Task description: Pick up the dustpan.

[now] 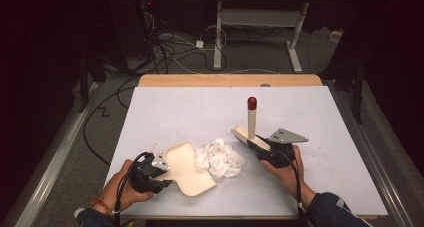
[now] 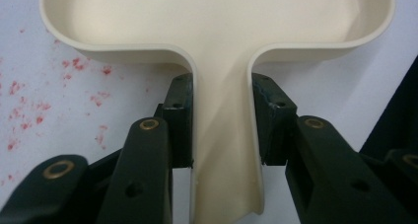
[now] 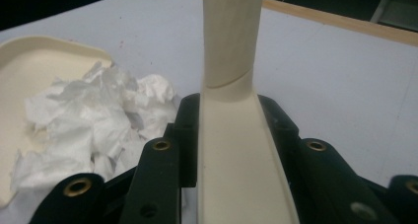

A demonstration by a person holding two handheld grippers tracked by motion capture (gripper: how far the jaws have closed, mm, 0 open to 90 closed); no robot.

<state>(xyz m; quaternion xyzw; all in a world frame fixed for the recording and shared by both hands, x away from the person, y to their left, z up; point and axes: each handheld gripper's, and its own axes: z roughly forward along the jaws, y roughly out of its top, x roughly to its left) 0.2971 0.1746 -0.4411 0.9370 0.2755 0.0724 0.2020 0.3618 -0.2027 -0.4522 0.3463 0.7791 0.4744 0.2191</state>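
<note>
My left gripper [image 1: 165, 171] is shut on the narrow handle of a cream dustpan [image 1: 189, 169] that lies flat on the white table near the front edge. The left gripper view shows its jaws [image 2: 222, 120] pressing both sides of the dustpan's [image 2: 217, 31] handle. A heap of crumpled white paper [image 1: 220, 158] lies at the pan's right lip, partly over it. My right gripper [image 1: 262, 149] is shut on a cream sweeper [image 1: 246, 135] with an upright handle and red tip [image 1: 252, 103], just right of the paper. The sweeper [image 3: 231, 36] sits between that gripper's jaws [image 3: 231, 130], with the paper [image 3: 88, 120] to their left.
The white table top [image 1: 200, 107] has a wooden strip [image 1: 230, 80] along its far edge and faint red specks [image 2: 29, 110] on it. Cables [image 1: 165, 52] and the legs of another table [image 1: 218, 37] lie on the floor beyond.
</note>
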